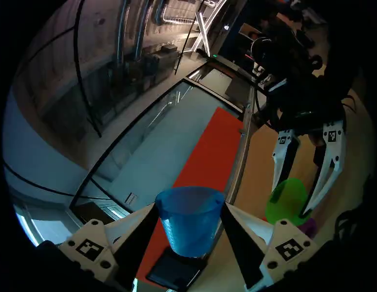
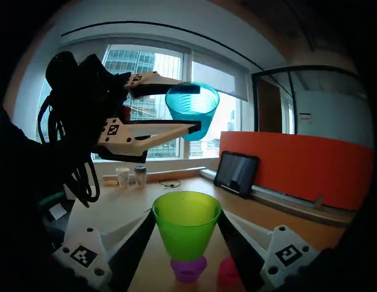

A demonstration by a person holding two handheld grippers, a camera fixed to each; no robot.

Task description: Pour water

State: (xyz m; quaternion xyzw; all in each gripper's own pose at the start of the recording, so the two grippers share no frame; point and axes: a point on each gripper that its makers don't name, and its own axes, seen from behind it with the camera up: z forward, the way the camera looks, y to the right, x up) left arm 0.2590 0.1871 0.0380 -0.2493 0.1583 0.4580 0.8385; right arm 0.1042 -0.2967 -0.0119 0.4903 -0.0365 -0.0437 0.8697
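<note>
Green cup (image 2: 187,224) clamped in my right gripper (image 2: 187,216), low over the tabletop (image 2: 266,214). Beyond, left gripper (image 1: 189,213) clasps blue cup (image 2: 192,109), raised well above, mouth tilted. Risk: stream from there overshoots the rim, wets tablet (image 2: 235,173) behind.

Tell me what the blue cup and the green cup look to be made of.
The blue cup: probably translucent plastic, glossy; window light passes through its wall, and faint rings show inside. The green cup: probably translucent plastic too, smooth with a slight sheen; its rim glows lighter than its body.
</note>
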